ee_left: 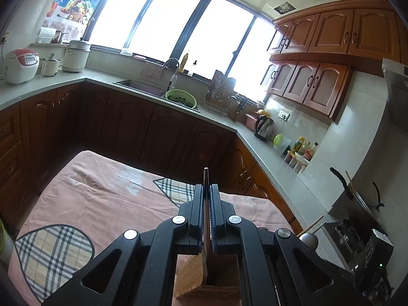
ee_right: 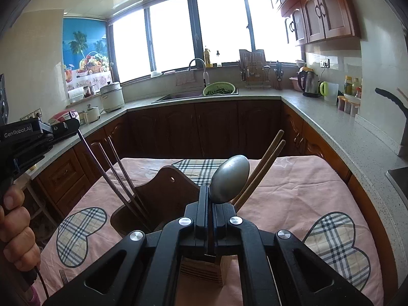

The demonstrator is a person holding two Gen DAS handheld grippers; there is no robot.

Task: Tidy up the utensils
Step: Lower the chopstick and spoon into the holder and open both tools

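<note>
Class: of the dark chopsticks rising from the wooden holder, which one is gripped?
The leftmost dark chopstick: its top is clamped in the left gripper; the other two beside it stand free.

Pink cloth point(ee_right: 293, 178) with plaid hearts over table. Green colander point(ee_right: 218, 88) at sink point(ee_left: 142, 86). Kettle point(ee_right: 309, 81) on counter point(ee_right: 331, 117).

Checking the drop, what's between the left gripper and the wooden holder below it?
Only the chopstick the left gripper is clamping, running down into the wooden holder; seen in the right wrist view.
</note>
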